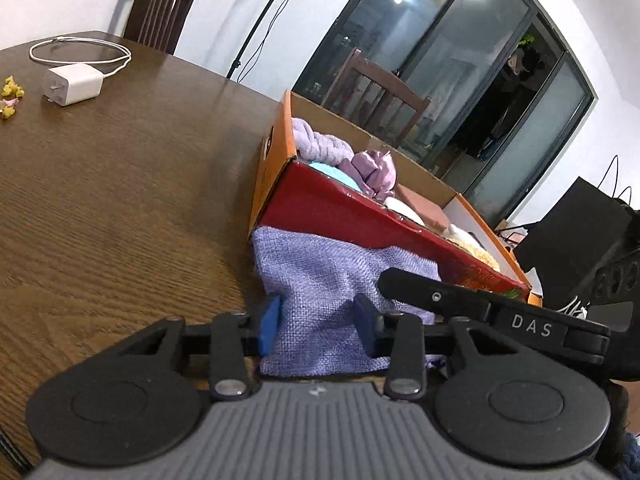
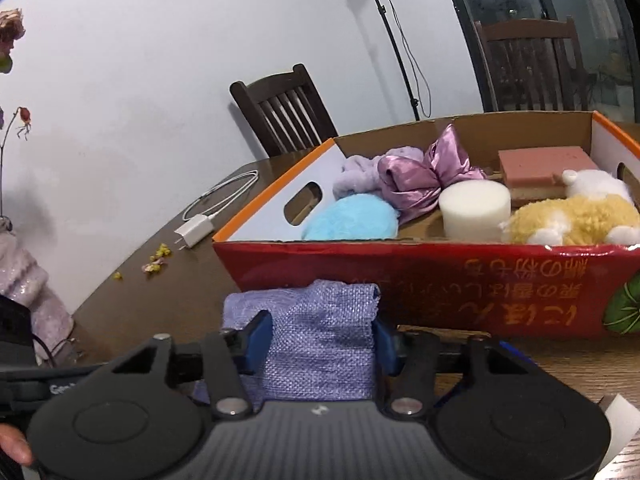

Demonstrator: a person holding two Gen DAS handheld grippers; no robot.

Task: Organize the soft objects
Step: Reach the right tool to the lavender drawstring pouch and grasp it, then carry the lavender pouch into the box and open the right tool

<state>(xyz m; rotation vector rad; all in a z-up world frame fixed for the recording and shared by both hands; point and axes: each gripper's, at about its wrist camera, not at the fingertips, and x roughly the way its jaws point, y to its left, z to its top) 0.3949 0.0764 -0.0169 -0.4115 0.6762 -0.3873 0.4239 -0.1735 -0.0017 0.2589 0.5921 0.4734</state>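
A lilac woven cloth pouch lies on the wooden table against the red front wall of an open cardboard box. My left gripper has its blue pads pressed into the pouch's near end. My right gripper pinches the same pouch from the other side, and its black finger shows in the left wrist view. The box holds a blue fluffy ball, a satin purple bow, a white foam cylinder, a pink sponge and a yellow-white plush toy.
A white charger with a coiled cable and dried petals lie on the far side of the table. Dark wooden chairs stand behind it. A black bag sits beyond the box. A thumb shows at the lower left.
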